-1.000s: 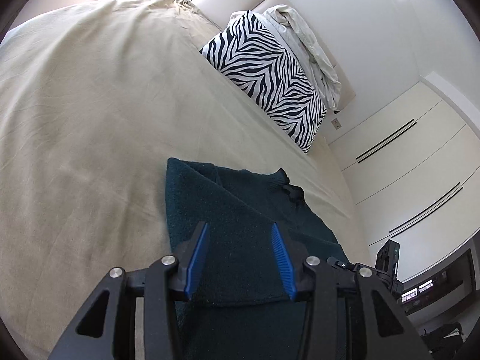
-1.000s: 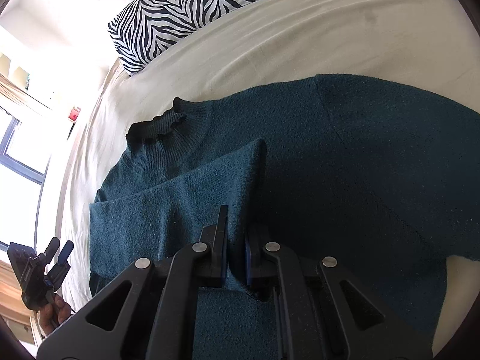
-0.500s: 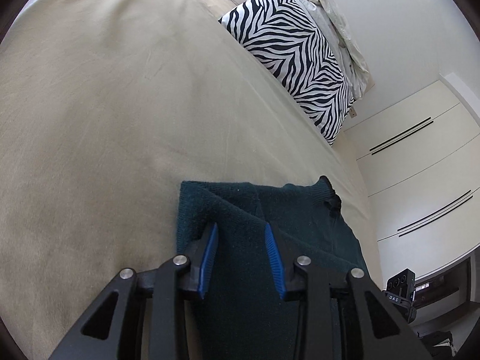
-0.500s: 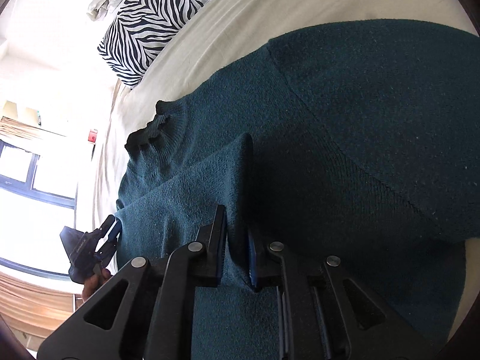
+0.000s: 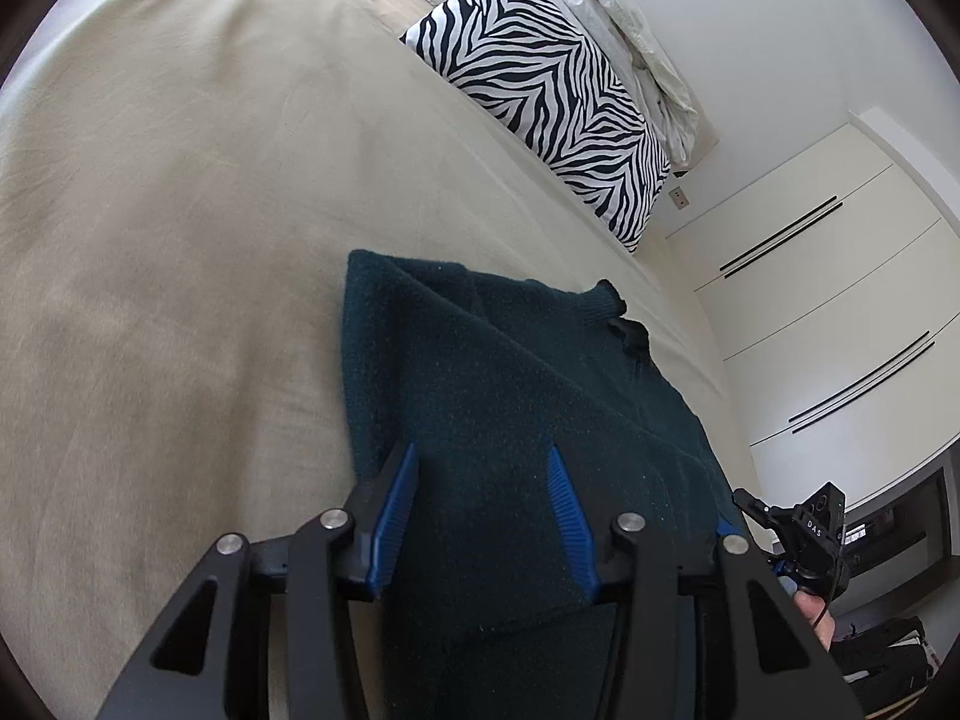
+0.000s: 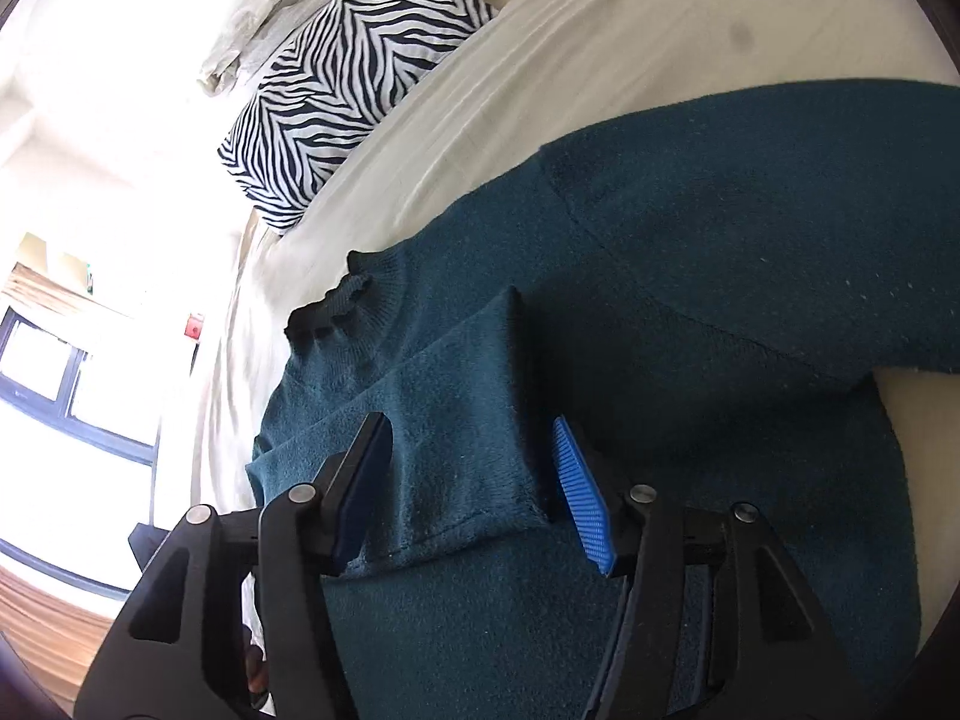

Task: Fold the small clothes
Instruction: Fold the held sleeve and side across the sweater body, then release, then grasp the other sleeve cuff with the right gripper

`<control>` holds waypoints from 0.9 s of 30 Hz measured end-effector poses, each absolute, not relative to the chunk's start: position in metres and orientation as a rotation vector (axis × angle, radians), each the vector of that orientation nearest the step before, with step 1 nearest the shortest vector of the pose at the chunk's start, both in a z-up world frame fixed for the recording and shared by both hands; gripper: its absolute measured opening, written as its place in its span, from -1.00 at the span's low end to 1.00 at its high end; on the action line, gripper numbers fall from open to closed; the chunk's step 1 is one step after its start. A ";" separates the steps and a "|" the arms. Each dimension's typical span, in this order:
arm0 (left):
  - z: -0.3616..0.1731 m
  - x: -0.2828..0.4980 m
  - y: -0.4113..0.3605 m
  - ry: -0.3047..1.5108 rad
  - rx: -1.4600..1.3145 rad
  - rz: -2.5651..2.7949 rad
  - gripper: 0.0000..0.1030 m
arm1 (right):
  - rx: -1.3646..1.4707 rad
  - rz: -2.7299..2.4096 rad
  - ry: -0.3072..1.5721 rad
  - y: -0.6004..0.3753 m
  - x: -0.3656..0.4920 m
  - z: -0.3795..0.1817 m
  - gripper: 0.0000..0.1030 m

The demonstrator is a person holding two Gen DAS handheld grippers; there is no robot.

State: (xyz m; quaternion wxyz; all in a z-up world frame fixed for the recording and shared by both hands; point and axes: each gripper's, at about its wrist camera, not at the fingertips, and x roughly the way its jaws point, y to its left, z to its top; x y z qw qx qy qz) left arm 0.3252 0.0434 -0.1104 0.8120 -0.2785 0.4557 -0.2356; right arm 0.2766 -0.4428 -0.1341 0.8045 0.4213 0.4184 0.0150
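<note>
A dark teal knit sweater (image 6: 690, 276) lies flat on the bed, collar toward the pillow. One sleeve (image 6: 462, 414) is folded in across its body; the other sleeve (image 6: 780, 180) stretches out to the right. My right gripper (image 6: 474, 450) is open, its blue pads either side of the folded sleeve's cuff end, holding nothing. In the left wrist view the sweater (image 5: 480, 372) shows with a folded shoulder edge at its top left. My left gripper (image 5: 480, 480) is open just above the sweater and empty. The right gripper (image 5: 804, 534) shows at the far right there.
The beige bed sheet (image 5: 180, 210) spreads wide to the left of the sweater. A zebra-print pillow (image 5: 552, 78) and a crumpled pale cloth (image 5: 636, 30) lie at the head of the bed. White wardrobe doors (image 5: 840, 300) stand beyond. A window (image 6: 72, 390) is at left.
My right gripper was shut on the folded sleeve and has opened, leaving the sleeve lying on the sweater's body. My left gripper stayed open and drew back slightly over the sweater.
</note>
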 end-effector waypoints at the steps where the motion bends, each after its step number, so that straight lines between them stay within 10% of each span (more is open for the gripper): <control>1: -0.109 0.318 0.043 0.969 -0.586 -0.504 -0.07 | 0.917 0.015 0.896 -0.447 0.273 -0.138 0.07; 27: -0.084 0.234 -0.053 1.037 -0.568 -0.612 0.43 | 1.474 -0.481 0.357 -0.768 0.020 -0.186 -0.10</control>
